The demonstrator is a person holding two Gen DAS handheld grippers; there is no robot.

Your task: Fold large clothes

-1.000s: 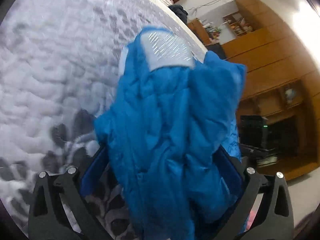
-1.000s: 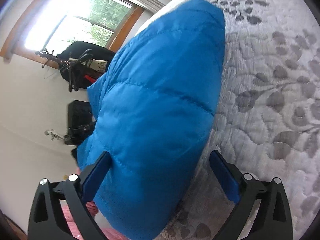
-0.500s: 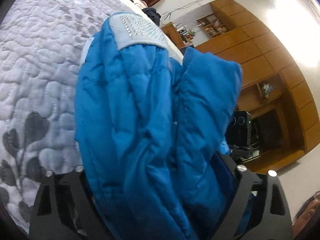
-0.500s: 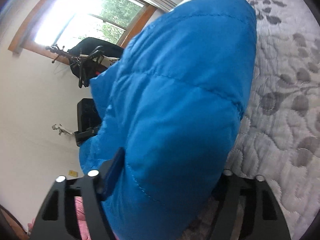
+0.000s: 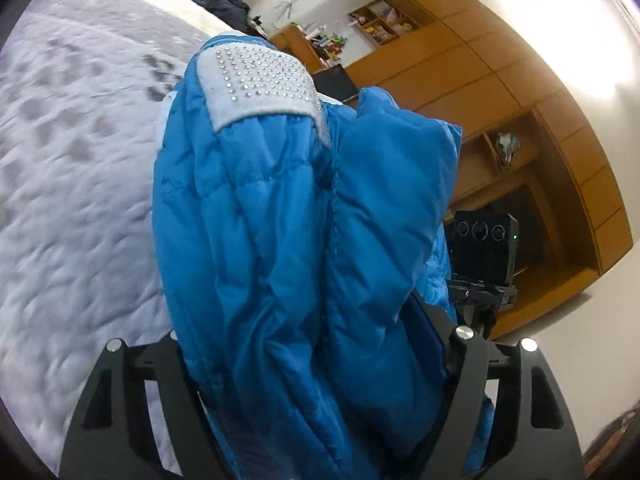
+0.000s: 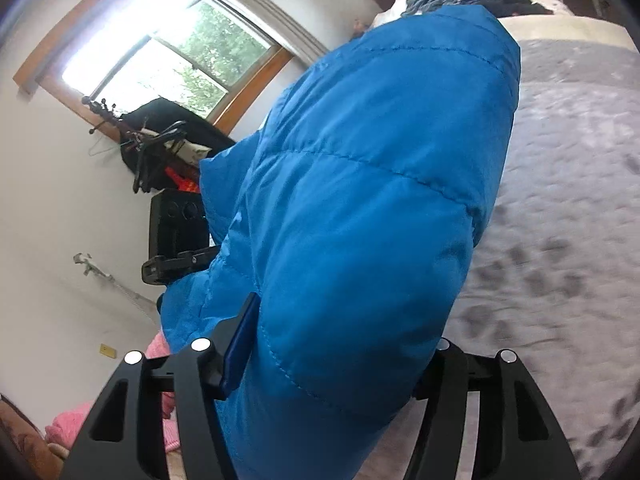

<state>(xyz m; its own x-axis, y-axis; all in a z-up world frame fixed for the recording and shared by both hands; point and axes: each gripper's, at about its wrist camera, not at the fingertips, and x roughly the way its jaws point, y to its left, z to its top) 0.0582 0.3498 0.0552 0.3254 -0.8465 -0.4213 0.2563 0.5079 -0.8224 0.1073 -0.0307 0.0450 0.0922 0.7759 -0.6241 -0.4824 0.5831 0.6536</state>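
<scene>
The bed (image 5: 72, 168) is the biggest thing here, with a grey quilt that has a dark leaf print on it. The blue puffy coat (image 5: 304, 248) is held up above the bed, not lying flat on it. It has a white patch (image 5: 260, 76) with shiny dots at the far end in the left view. The coat runs long, straight away from each tool, and it bulges out between the fingers. The left tool (image 5: 316, 344) is pinched tight on a bunched, crinkled part of the coat. The right tool (image 6: 340, 344) is pinched tight on a fat, smooth part of the coat (image 6: 380, 208). Both tools hold the coat about the same, so neither looks nearer. The bed lies beside and below the coat in both views. I think the coat needs to come down flat on the bed next, with its long side stretched out, so it can be folded. The coat is slippery and puffy, so it may spring back or slide. A wooden cupboard (image 5: 520, 92) stands far off on one side, and a window (image 6: 160, 56) on the other.
</scene>
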